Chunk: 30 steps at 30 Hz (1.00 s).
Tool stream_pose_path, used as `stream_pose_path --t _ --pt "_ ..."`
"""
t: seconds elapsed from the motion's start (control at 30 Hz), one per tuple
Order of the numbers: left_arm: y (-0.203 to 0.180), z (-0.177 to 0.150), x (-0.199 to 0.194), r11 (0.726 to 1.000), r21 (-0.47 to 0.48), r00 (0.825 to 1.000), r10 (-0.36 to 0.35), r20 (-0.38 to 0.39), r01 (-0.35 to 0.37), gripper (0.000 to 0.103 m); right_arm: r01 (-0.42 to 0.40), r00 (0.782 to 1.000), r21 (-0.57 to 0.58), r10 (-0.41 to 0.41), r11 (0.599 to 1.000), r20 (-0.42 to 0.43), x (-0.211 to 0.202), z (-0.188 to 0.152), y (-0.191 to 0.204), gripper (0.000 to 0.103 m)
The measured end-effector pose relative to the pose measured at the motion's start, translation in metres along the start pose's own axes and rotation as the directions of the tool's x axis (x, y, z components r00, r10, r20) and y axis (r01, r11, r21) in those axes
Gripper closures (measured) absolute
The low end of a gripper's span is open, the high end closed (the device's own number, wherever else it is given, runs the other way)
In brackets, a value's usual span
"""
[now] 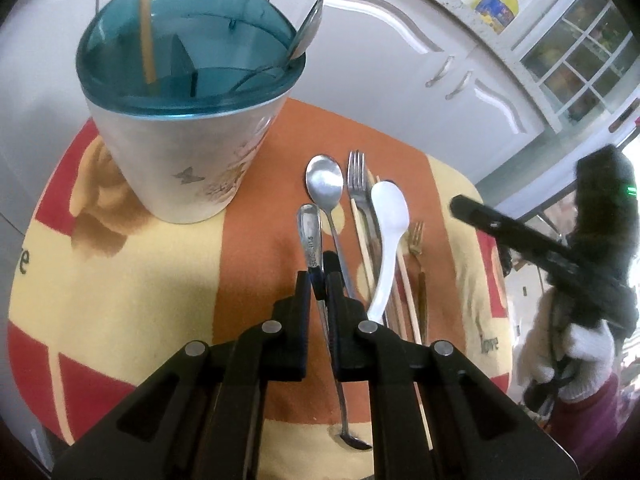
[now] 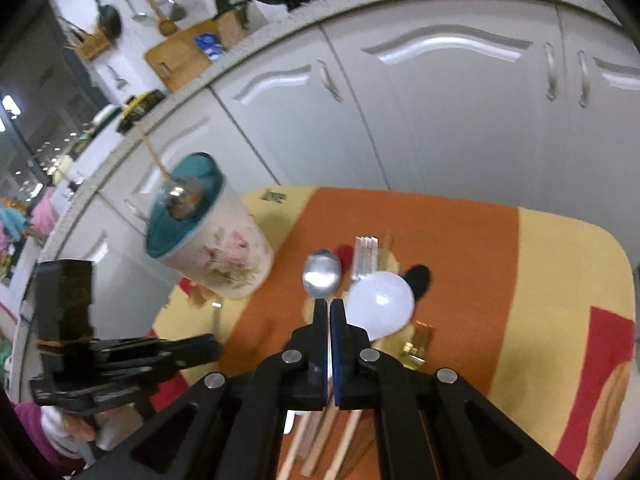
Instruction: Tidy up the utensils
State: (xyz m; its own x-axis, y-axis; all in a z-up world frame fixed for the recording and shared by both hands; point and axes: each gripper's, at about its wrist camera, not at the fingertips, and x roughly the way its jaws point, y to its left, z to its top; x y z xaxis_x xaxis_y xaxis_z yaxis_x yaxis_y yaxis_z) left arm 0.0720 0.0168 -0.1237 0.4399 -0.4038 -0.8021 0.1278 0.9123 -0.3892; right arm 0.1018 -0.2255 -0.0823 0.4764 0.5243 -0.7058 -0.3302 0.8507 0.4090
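A white holder cup with a teal lid (image 1: 188,92) stands at the back left of the mat; a chopstick and a spoon stick out of it. It also shows in the right wrist view (image 2: 208,240). My left gripper (image 1: 319,280) is shut on a steel utensil handle (image 1: 310,236), lifted over the mat. On the mat lie a steel spoon (image 1: 325,180), a fork (image 1: 357,178), a white plastic spoon (image 1: 389,216), chopsticks (image 1: 404,280) and a small gold fork (image 1: 417,240). My right gripper (image 2: 329,304) is shut with nothing visibly held, above the steel spoon (image 2: 322,272) and the white spoon (image 2: 380,306).
The orange, yellow and red mat (image 1: 160,280) covers a small table. White cabinet doors (image 1: 400,60) stand right behind it. A yellow oil bottle (image 1: 498,2) stands on the counter. The other gripper and a gloved hand (image 1: 576,344) are at the right.
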Motion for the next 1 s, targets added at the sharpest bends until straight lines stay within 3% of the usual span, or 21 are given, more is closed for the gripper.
stream_pose_path --t 0.07,0.13,0.17,0.4,0.47,0.5,0.53,0.67,1.0 --pt "-0.002 -0.001 -0.002 1.000 0.005 1.000 0.000 0.006 0.000 0.097 0.047 0.999 0.023 -0.047 0.999 -0.009 0.007 0.001 -0.006 0.096" --pt "-0.003 -0.001 -0.003 1.000 0.007 1.000 0.003 0.009 -0.003 0.098 0.094 0.996 0.023 -0.094 0.995 -0.012 0.016 0.001 -0.011 0.063" --pt "-0.004 -0.001 -0.003 1.000 0.007 1.000 0.005 0.009 -0.005 0.100 0.105 0.994 0.022 -0.104 0.994 -0.016 0.021 0.002 -0.014 0.062" --pt "-0.005 0.000 0.000 1.000 0.006 1.000 0.009 0.006 -0.009 0.101 0.104 0.990 0.035 -0.100 0.994 -0.104 0.058 0.015 -0.040 0.064" --pt "-0.004 0.001 0.002 1.000 0.000 1.000 0.009 0.001 -0.009 0.101 0.088 0.988 0.006 -0.086 0.996 -0.130 0.068 0.014 -0.040 0.075" --pt "-0.003 0.002 0.003 1.000 -0.003 1.000 0.008 -0.001 -0.008 0.101 0.090 0.986 -0.010 -0.091 0.996 -0.140 0.070 0.012 -0.039 0.090" --pt "-0.003 0.002 0.002 1.000 -0.004 1.000 0.006 -0.002 -0.006 0.101 0.087 0.985 -0.025 -0.089 0.996 -0.147 0.072 0.010 -0.038 0.093" --pt "-0.002 0.002 -0.001 1.000 -0.001 1.000 -0.003 0.004 0.003 0.101 0.058 0.995 -0.012 -0.059 0.998 -0.076 0.049 0.005 -0.036 0.100" --pt "-0.006 -0.002 -0.025 0.999 0.006 0.999 -0.035 0.041 0.034 0.101 0.033 0.999 -0.029 -0.032 0.999 0.039 -0.009 0.002 -0.014 0.102"
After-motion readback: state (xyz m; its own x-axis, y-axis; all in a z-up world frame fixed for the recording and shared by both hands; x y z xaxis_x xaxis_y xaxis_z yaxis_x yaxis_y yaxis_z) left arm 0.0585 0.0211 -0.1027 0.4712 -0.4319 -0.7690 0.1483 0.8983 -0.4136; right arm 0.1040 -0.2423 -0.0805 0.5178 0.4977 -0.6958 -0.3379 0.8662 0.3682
